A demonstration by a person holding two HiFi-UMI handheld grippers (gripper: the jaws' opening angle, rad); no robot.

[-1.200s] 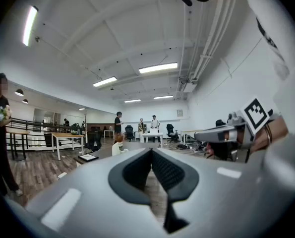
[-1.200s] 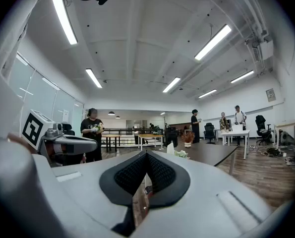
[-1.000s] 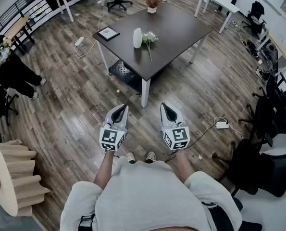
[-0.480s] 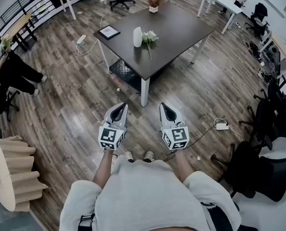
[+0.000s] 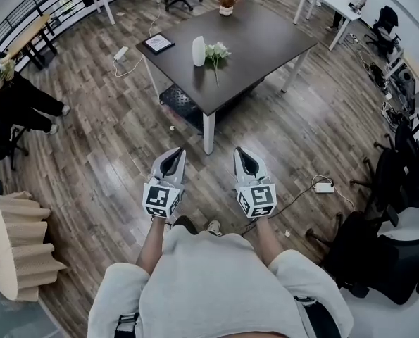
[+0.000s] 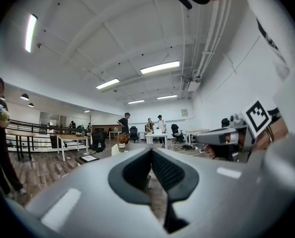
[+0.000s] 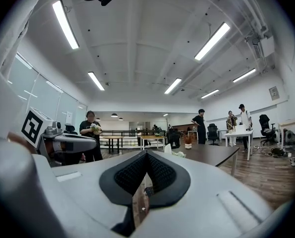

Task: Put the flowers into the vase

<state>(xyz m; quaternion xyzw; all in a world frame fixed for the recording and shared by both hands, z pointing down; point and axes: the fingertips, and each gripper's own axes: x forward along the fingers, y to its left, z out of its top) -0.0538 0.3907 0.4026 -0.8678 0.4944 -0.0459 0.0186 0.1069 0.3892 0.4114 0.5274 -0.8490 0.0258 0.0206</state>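
- Brown wood-plank floor (image 5: 103, 160) is running across the open room.
- A dark square table (image 5: 265, 41) is standing on white legs.
- Black office chairs (image 5: 382, 252) are crowding the right side.
- Long strip lights (image 7: 65, 24) are glowing on the white ceiling (image 7: 137, 38).
- A black railing (image 5: 24, 11) is lining the far left edge.

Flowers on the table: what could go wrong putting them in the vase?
The tall white vase stands right beside the flowers, so reaching for the stems might knock it over. A power strip with its cable lies on the floor on the person's right side; a foot could catch it while walking to the table.
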